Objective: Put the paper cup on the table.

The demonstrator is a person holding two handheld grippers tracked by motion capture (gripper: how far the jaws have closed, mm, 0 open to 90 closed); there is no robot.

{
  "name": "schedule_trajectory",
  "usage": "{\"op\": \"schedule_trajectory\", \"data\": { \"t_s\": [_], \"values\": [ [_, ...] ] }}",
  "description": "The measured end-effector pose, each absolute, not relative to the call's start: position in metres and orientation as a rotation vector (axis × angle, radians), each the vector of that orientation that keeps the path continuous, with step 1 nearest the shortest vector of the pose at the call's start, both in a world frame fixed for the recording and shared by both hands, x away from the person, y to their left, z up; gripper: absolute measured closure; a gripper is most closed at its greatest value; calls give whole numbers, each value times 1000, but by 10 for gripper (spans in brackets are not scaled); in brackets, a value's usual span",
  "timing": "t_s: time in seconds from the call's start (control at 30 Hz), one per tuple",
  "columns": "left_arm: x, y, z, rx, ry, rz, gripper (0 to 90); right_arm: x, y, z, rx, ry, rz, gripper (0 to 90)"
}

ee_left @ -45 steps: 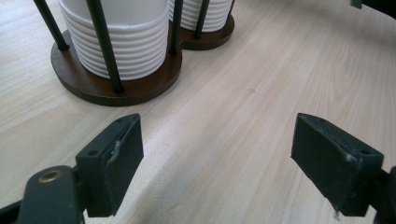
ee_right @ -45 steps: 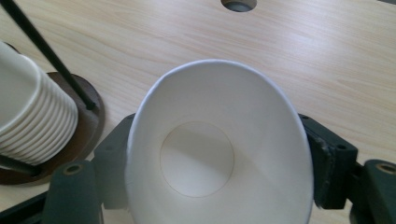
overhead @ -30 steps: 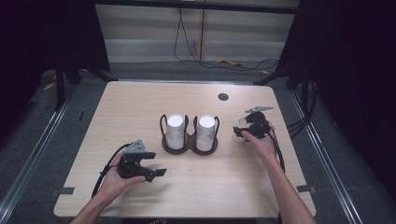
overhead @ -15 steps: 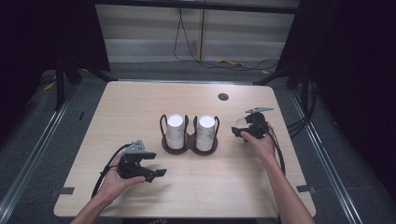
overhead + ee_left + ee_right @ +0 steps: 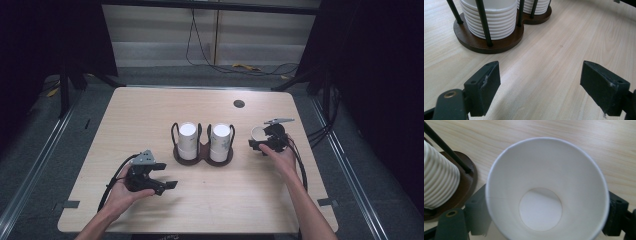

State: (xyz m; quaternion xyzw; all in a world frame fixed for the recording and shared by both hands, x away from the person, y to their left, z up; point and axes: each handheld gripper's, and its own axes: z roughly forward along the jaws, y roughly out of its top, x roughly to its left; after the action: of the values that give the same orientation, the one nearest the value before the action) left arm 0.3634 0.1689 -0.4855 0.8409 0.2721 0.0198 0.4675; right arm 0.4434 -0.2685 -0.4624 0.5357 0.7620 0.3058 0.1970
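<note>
A white paper cup [image 5: 258, 134] was seen standing upright on the wooden counter [image 5: 150, 115], at 3 o'clock from the dark wooden cup holder [image 5: 202, 155] and just beside it, a narrow strip of bare wood between them. The right gripper [image 5: 265, 142] was held around the cup, 1 of its fingers [image 5: 477, 212] at 9 o'clock and the other at 3 o'clock of the cup body in the right gripper view, where the cup [image 5: 546, 187] was looked into from above and its round base was seen through the open mouth. The fingers had just been opening, with the cup between them; whether the pads pressed on its wall could not be told, as the wide rim hid the contact.

The holder carried 2 stacks of white ribbed cups, the left stack [image 5: 188, 141] and the right stack [image 5: 220, 141], each caged by thin black rods. In the right gripper view the ribbed side of 1 stack [image 5: 439, 185] and a black rod were seen at 9 o'clock of the cup.

The left gripper [image 5: 160, 186] was held low over the counter at 7 o'clock from the holder, well apart from it. Its fingers [image 5: 485, 87] were spread wide with nothing between them but bare wood, and in the left gripper view the holder [image 5: 486, 46] lay ahead at 11 o'clock.
</note>
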Motion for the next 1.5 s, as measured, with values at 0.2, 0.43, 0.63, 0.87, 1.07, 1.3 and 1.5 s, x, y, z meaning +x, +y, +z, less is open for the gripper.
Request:
{"op": "schedule_trajectory", "data": {
  "t_s": [0.2,0.43,0.63,0.87,1.07,1.3,1.5],
  "values": [
    [364,169,-486,2064,673,52,160,437,-276,-464,1516,2133,856,165],
    [364,170,-486,2063,682,56,160,425,-280,-460,1515,2109,881,156],
    [364,170,-486,2058,691,50,160,411,-283,-458,1513,2090,912,159],
    [364,171,-485,2069,743,86,160,391,-281,-452,1512,2061,954,170],
    [363,174,-481,2023,789,87,160,371,-276,-445,1504,2022,1004,170],
    [354,181,-479,2040,795,97,161,349,-272,-439,1460,2021,1037,170],
    [347,184,-480,2039,784,90,161,326,-262,-447,1424,2007,1090,170]
  ]
}}
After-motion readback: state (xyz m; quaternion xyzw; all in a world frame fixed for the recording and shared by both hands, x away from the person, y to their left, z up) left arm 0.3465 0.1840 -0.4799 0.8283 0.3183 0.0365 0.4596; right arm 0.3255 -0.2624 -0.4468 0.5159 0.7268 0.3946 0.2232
